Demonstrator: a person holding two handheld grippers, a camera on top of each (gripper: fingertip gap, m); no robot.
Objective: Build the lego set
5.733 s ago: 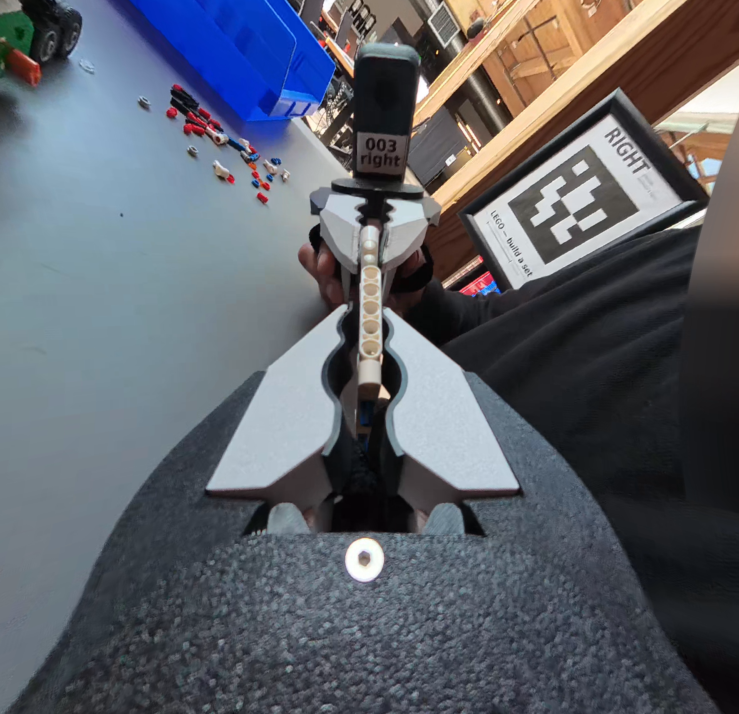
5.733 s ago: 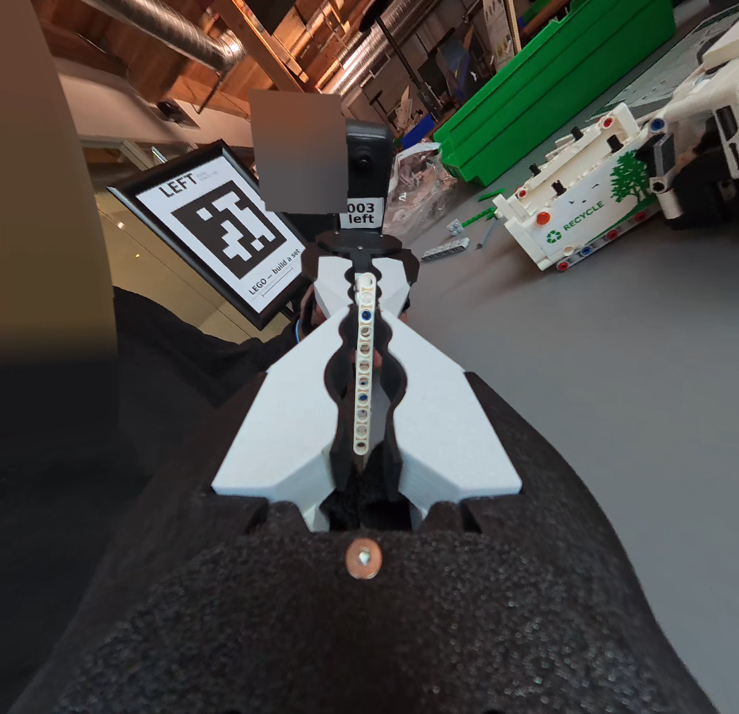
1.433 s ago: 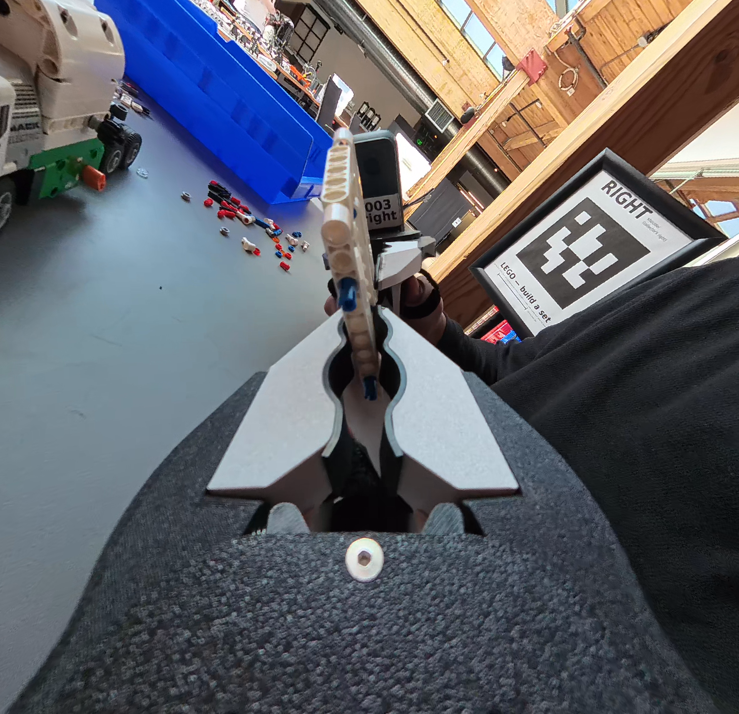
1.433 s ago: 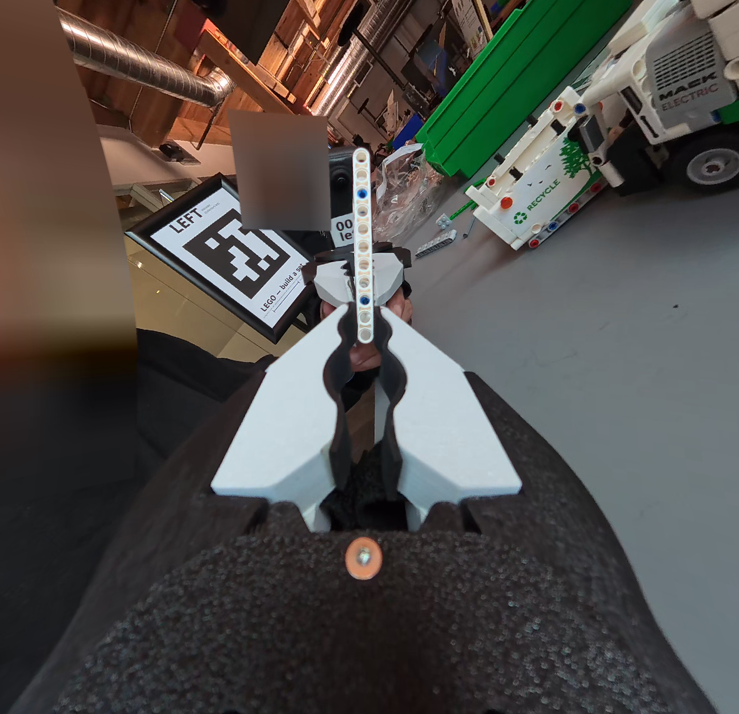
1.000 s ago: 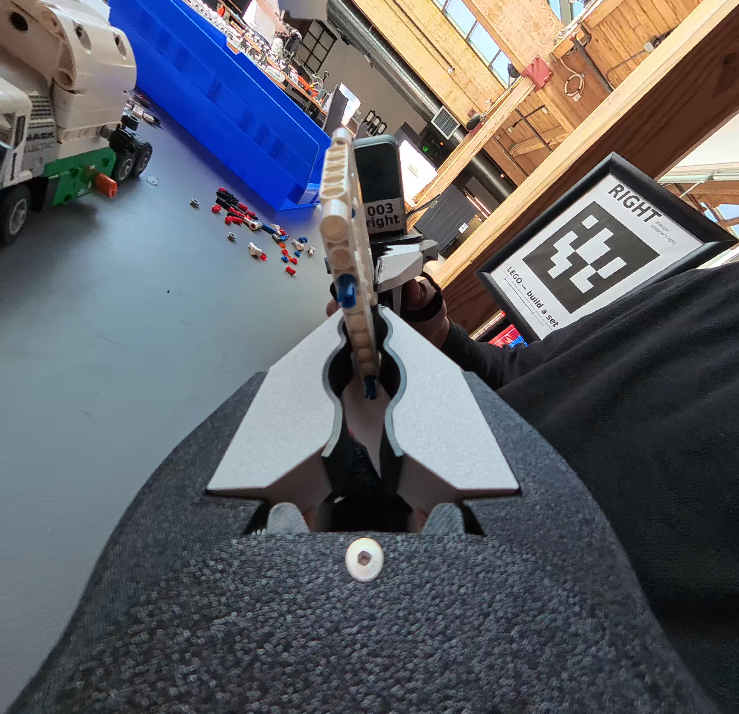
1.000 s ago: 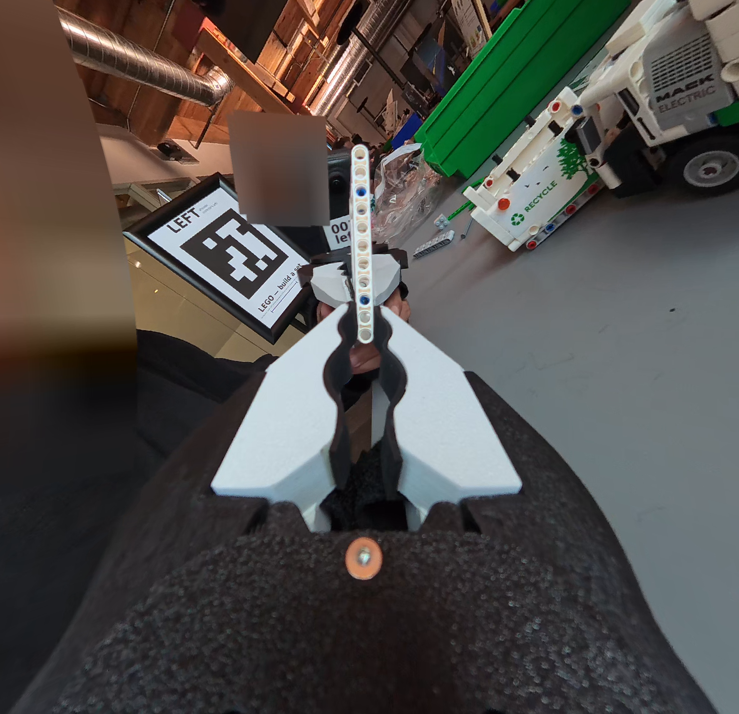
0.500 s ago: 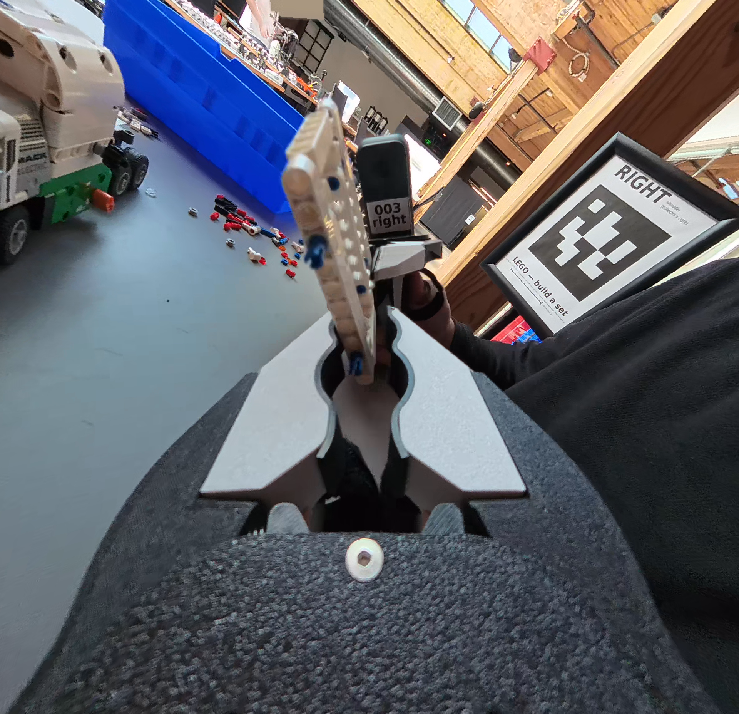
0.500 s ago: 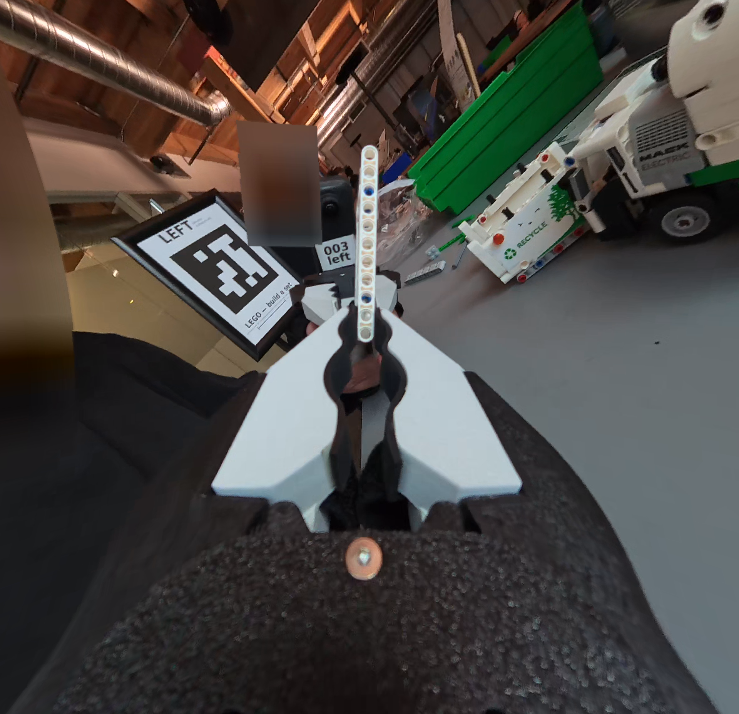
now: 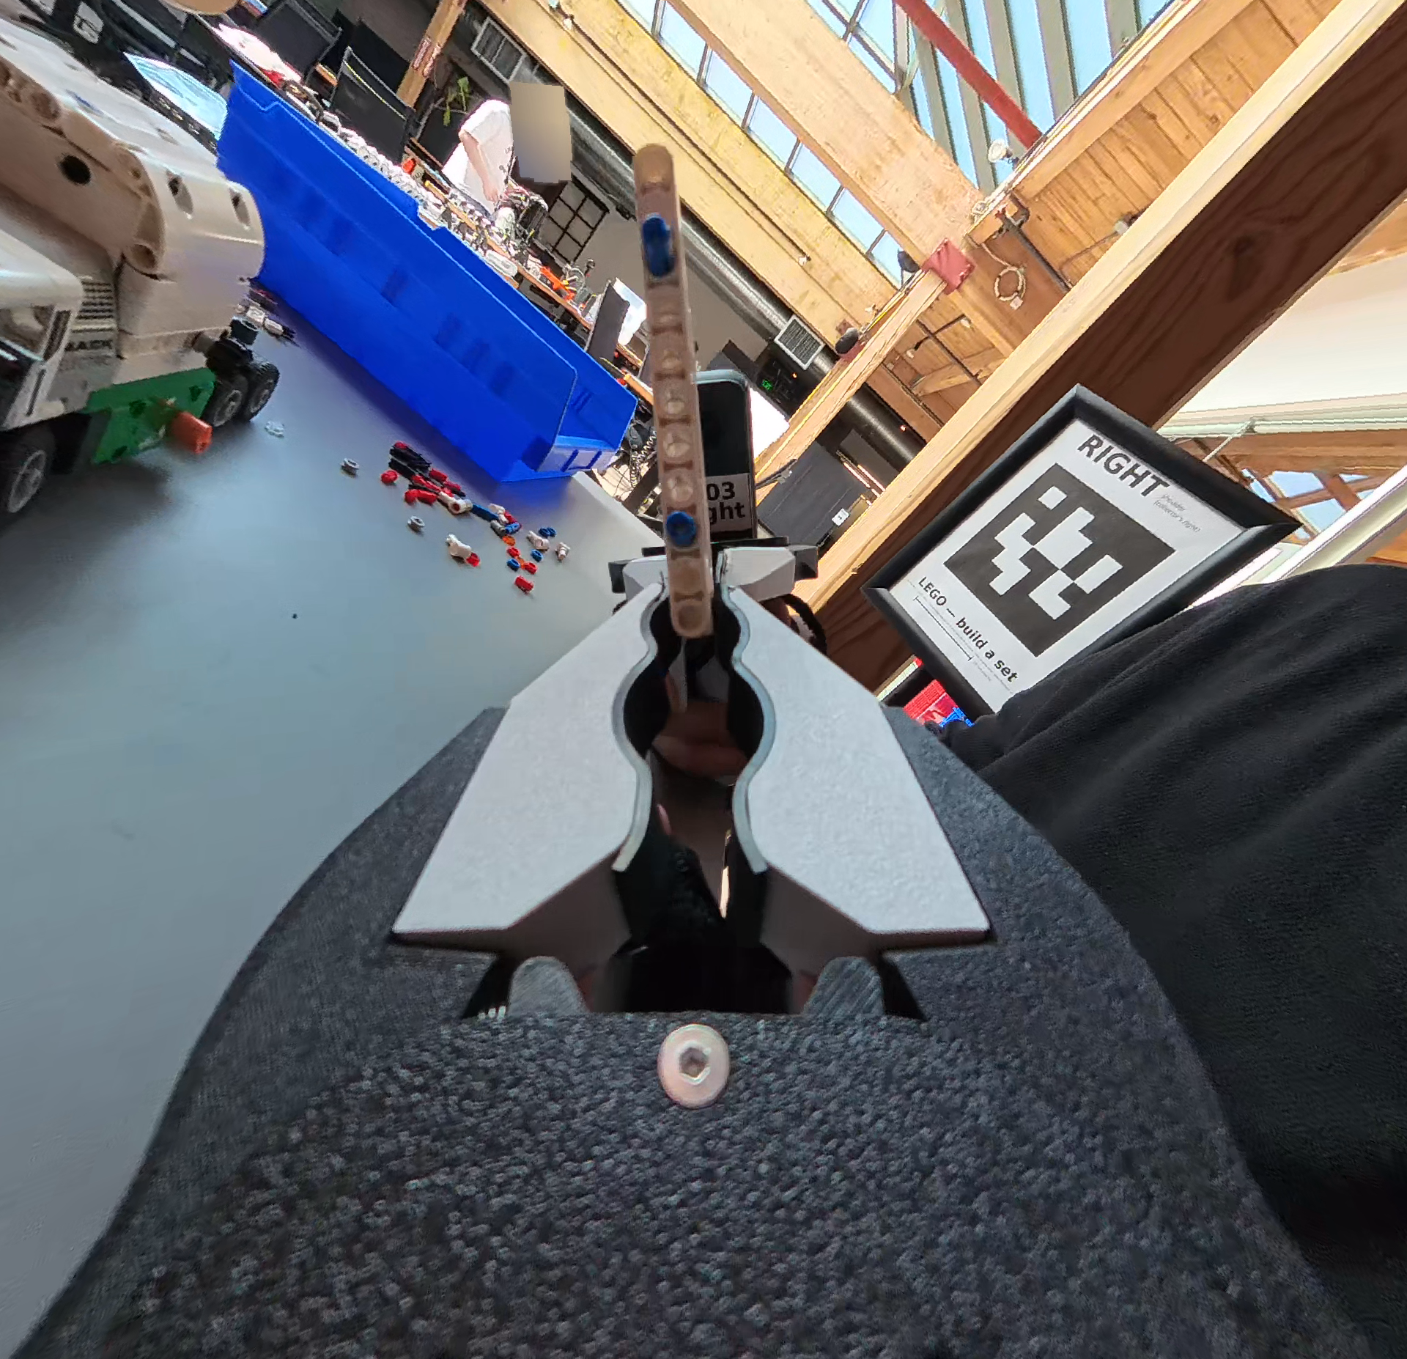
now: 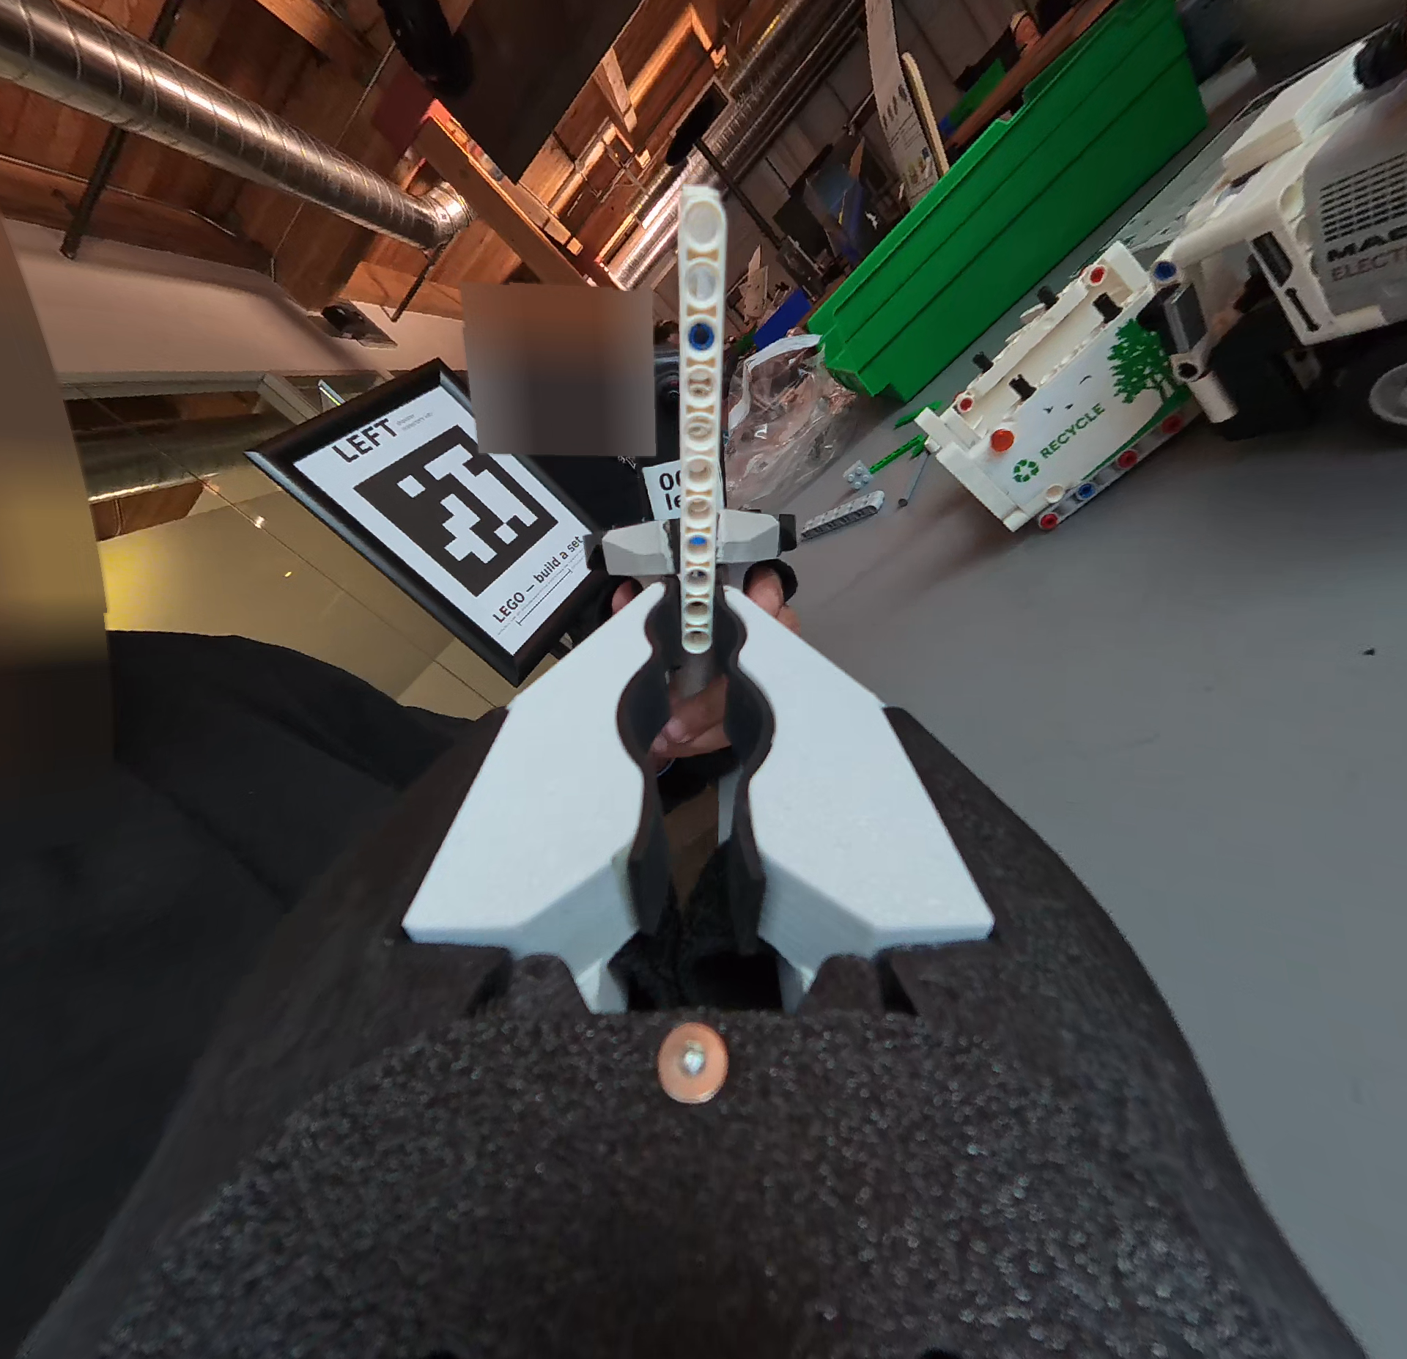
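Note:
A long white holed beam (image 9: 674, 408) with two blue pins (image 9: 656, 245) stands upright between my two grippers, which face each other above the grey table (image 9: 190, 675). My left gripper (image 9: 691, 599) is shut on the beam's bottom end with its fingertips. My right gripper (image 10: 699, 614) is shut on the same end of the beam (image 10: 702, 424) from the other side. Each gripper also shows beyond the beam in the other's view. The white and green lego truck (image 9: 114, 256) stands at the far left, and also shows in the right wrist view (image 10: 1332, 256).
A blue bin (image 9: 411, 317) lies behind small red, blue and black loose parts (image 9: 472, 515). A white container body (image 10: 1058, 439), a green bin (image 10: 1028, 203), a plastic bag (image 10: 784, 408) and a grey beam (image 10: 845, 515) lie on the other side. Framed signs (image 9: 1066, 553) stand behind each gripper. My two grippers' fingertips are within a few centimetres of each other.
The beam sat deep in my left jaws. They opened, the beam tilted, and now they grip only its bottom end. In the right gripper the beam has stayed put.

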